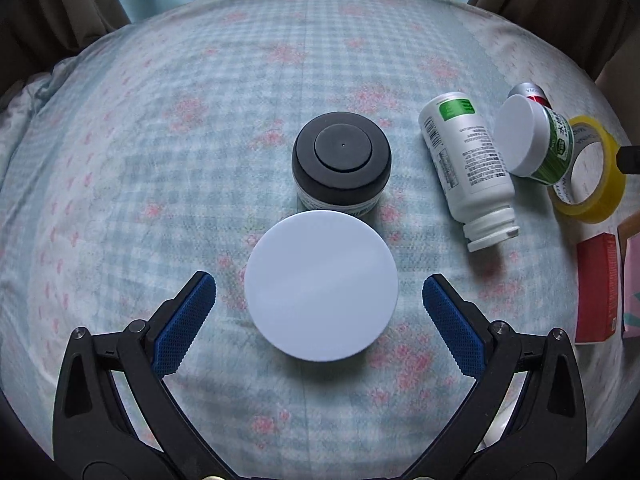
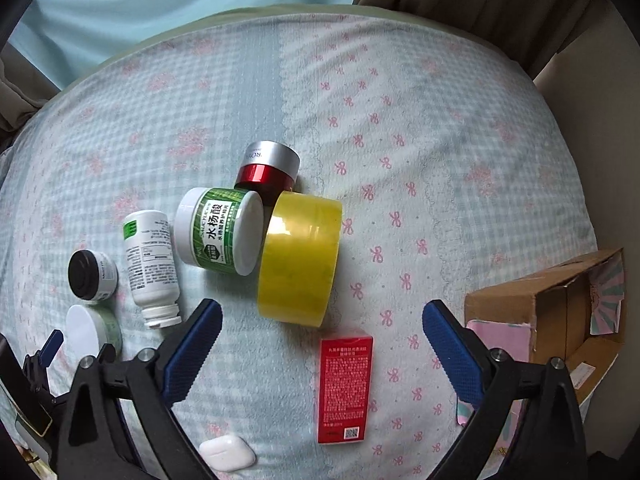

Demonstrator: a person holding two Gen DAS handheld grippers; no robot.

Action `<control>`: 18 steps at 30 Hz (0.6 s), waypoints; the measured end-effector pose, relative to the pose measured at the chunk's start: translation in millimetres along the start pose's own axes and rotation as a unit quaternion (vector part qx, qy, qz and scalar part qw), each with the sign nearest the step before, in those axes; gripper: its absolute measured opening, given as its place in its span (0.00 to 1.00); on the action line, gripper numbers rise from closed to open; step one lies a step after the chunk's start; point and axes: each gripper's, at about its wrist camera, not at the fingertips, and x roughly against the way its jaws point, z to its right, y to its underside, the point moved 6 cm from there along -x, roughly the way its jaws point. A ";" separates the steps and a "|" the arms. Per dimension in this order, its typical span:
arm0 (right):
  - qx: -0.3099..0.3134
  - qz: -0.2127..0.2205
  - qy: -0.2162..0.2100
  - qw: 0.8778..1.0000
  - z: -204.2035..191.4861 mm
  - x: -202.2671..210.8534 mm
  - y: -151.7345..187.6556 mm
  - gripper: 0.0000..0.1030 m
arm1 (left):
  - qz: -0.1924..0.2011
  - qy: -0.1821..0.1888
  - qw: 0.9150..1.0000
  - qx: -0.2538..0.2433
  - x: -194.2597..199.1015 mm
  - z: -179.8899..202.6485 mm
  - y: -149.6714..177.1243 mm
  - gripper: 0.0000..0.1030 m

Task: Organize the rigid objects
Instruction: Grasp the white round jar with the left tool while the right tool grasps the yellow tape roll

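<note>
My left gripper (image 1: 319,292) is open, its jaws either side of a white-lidded jar (image 1: 321,285) standing on the bed, not touching it. A black-lidded jar (image 1: 341,160) stands just beyond. A white pill bottle (image 1: 466,164), a green-labelled jar (image 1: 528,140) and a yellow tape roll (image 1: 592,172) lie to the right. My right gripper (image 2: 322,328) is open and empty above a red box (image 2: 346,386). In the right wrist view the tape roll (image 2: 298,256), green-labelled jar (image 2: 220,236), red jar with silver lid (image 2: 268,170) and pill bottle (image 2: 151,264) lie ahead.
An open cardboard box (image 2: 560,312) sits at the bed's right edge. A white earbud case (image 2: 227,453) lies near the front. The left gripper (image 2: 44,356) shows at the lower left, by the white-lidded jar (image 2: 90,330) and black-lidded jar (image 2: 90,274). Curtains hang behind the bed.
</note>
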 end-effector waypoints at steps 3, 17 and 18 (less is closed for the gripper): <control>-0.009 -0.009 -0.002 1.000 -0.8 -14.4 -5.3 0.90 | -0.003 -0.001 1.000 -0.005 -10.8 2.8 1.0 0.93; -0.014 -0.054 -0.024 0.998 -10.1 -48.0 -14.6 0.39 | -0.006 0.004 1.000 -0.020 -19.8 3.0 -1.9 0.66; -0.016 -0.052 -0.025 0.998 -10.3 -47.6 -14.6 0.39 | -0.005 0.002 1.000 -0.023 -19.4 3.3 -1.7 0.66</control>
